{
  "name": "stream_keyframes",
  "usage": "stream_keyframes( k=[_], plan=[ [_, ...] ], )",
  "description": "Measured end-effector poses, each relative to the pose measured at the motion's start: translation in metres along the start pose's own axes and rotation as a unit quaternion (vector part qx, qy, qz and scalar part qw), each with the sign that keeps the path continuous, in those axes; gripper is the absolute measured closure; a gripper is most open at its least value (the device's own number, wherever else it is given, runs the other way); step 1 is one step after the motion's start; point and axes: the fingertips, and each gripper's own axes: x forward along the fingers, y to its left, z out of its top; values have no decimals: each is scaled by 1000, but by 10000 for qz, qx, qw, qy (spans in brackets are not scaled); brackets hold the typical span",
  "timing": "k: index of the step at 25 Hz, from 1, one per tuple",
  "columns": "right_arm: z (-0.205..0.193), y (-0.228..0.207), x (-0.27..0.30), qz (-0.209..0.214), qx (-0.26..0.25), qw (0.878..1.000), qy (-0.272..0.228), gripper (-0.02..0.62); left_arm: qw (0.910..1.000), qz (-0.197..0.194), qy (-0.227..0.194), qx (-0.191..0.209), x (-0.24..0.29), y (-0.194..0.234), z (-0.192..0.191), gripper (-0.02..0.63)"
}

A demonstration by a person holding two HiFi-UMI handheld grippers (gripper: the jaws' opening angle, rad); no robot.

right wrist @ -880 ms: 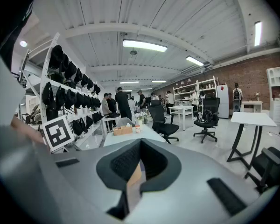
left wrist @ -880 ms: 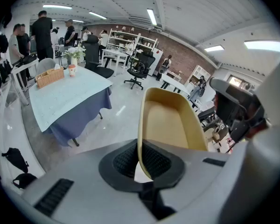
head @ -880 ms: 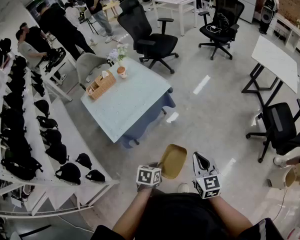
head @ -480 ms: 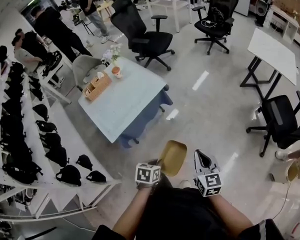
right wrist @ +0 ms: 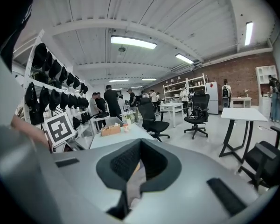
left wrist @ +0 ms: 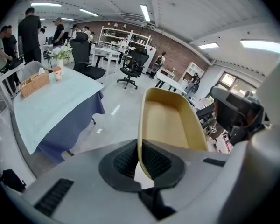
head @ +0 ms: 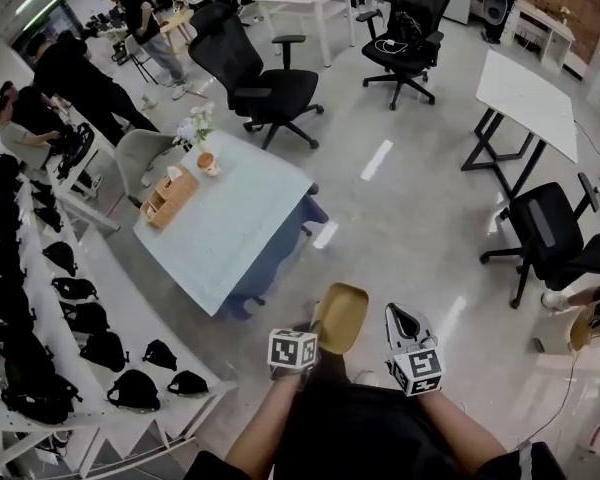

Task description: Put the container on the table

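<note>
A tan, shallow oval container [head: 342,316] is held above the floor, with my left gripper [head: 316,330] shut on its near rim. In the left gripper view the container [left wrist: 170,125] stands up between the black pads [left wrist: 156,161], its hollow facing right. My right gripper [head: 403,321] hovers just right of it, jaws together with nothing between them; the right gripper view shows the same for the right gripper [right wrist: 140,158]. The table [head: 230,223] with a pale blue cloth stands ahead to the left, well apart from both grippers.
On the table's far end stand a wicker basket [head: 167,196], a small orange pot [head: 208,161] and a vase of flowers [head: 194,128]. A grey chair [head: 143,154] and a black office chair [head: 260,83] flank it. A rack of black caps [head: 70,318] lines the left; people stand beyond.
The table and the room have slid left in the head view. Both grippers and the container keep the same place in front of me, the grip unchanged.
</note>
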Motion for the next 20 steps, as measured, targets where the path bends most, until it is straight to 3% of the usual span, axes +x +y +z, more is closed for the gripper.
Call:
stream_keyframes(
  k=[6,13,20],
  plan=[
    [38,-25,72,-126,-101,9998,79,597,9998,-155,86,-3,24,44,63,595],
    [97,6,168,241,-498,9985,45,597,9998,-169,-3,-40,29,122,138,595],
    [150,20,248,30,-721,9969,-315,597,9997,-142,-179,-102,29,203,196,595]
  ],
)
